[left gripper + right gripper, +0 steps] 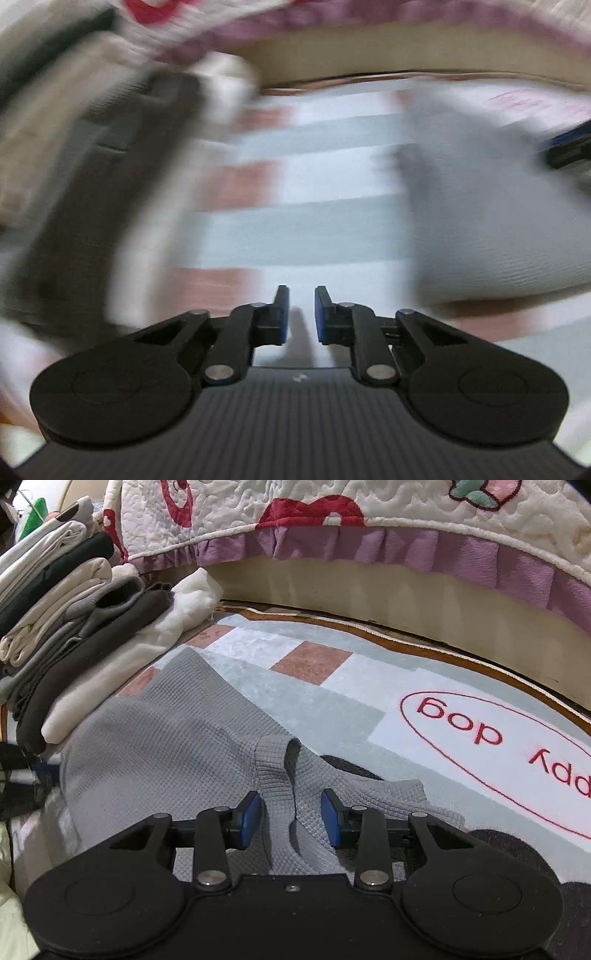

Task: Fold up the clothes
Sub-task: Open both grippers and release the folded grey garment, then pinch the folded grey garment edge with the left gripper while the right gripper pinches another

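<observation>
**Fold status: stack built, grey top mid-fold**

Progress, judged from the layout: a stack of folded clothes sits at the left on the rug, so several items look done. One grey waffle-knit top is in work. It lies spread on the rug, left edge just beside the stack, with a raised fold of fabric running up the middle.

Right gripper: jaws partly open, straddling that raised fold. Pads stand on either side of the cloth; whether they press on it cannot be told, a gap shows on each side. Reads as lined up for a pinch, not a grip.

Left gripper: jaws nearly closed, narrow gap between them, nothing in it. It hangs over bare rug with the grey top off to its right, not touching. That view is heavily motion-blurred.

Left to do, likely: finish the fold on the grey top, then move it to the stack.

Surroundings:
- Quilted bedspread with purple frill, hanging over the far edge of the rug.
- Red "dog" lettering on the rug at right, clear of the work.
- Dark object partly under the top's right edge, can't identify.

Obstruction: stack sits close to the top's left edge, so a wide sweep that way risks knocking it.
</observation>
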